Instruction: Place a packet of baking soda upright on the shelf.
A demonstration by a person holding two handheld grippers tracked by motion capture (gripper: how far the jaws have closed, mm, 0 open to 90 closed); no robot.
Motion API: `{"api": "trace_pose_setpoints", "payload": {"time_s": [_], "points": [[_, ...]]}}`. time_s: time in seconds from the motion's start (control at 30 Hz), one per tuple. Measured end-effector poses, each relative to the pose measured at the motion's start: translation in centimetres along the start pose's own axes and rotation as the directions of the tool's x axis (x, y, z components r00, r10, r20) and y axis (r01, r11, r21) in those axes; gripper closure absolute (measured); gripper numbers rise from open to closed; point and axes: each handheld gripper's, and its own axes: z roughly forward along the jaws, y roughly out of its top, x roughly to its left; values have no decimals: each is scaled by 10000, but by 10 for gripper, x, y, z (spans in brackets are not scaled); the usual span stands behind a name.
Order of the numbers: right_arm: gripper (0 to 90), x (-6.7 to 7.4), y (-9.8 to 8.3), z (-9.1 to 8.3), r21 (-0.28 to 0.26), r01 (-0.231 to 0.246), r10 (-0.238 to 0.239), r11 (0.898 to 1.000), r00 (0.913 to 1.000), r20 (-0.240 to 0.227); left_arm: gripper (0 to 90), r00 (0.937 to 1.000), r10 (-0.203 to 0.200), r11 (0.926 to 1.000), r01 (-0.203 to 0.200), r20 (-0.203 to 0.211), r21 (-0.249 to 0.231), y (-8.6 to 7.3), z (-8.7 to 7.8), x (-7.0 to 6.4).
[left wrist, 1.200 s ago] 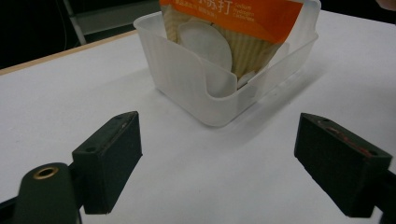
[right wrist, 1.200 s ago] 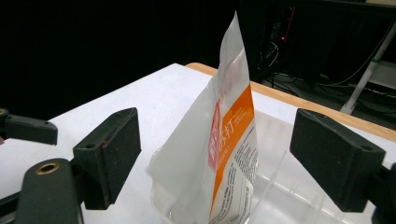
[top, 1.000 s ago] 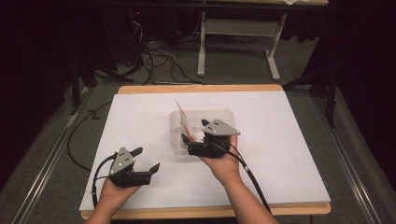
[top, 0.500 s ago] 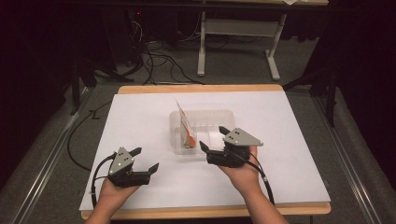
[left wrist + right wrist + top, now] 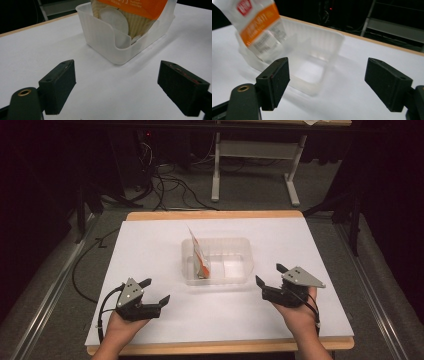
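A: Where is the tray (image 5: 240,279)?
B: At the table's (image 5: 150,245) centre, clear plastic, long side across. The packet (image 5: 199,255) leans upright at its nine o'clock end; the three o'clock end is bare.

A: Room around it?
B: Open white sheet on every side. The table's wooden rim shows at twelve and six o'clock, well apart from the tray.

A: And the left gripper (image 5: 154,291)?
B: At about seven o'clock of the tray, near the six o'clock edge. Jaws wide apart, nothing between them, touching nothing.

A: The right gripper (image 5: 269,276)?
B: At about four o'clock, just beside the tray's corner. Jaws wide too, having just closed a little, and empty.
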Motion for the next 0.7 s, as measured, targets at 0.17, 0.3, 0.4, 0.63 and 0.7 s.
{"api": "trace_pose_setpoints", "payload": {"time_s": [0.17, 0.3, 0.4, 0.63, 0.7], "points": [[222, -14, -34, -6, 679, -481, 474, 9965, 9988, 128, 155, 10000, 25, 10000, -25, 21, 52, 0, 1, -2], [227, -13, -34, -2, 640, -478, 478, 9968, 9989, 13, 156, 10000, 76, 9999, -77, 44, 126, 0, 2, -5], [227, -3, -33, 2, 777, 20, -5, 9970, 9998, -188, 157, 9997, 233, 9995, -234, 78, 190, -1, 3, -7], [219, -2, -33, 8, 914, 263, -232, 9955, 9991, -341, 157, 9996, 257, 9992, -260, 110, 312, -1, 7, -8], [219, -5, -34, 8, 928, 144, -117, 9956, 9995, -288, 157, 9995, 299, 9990, -302, 98, 316, -1, 7, -9]]}}
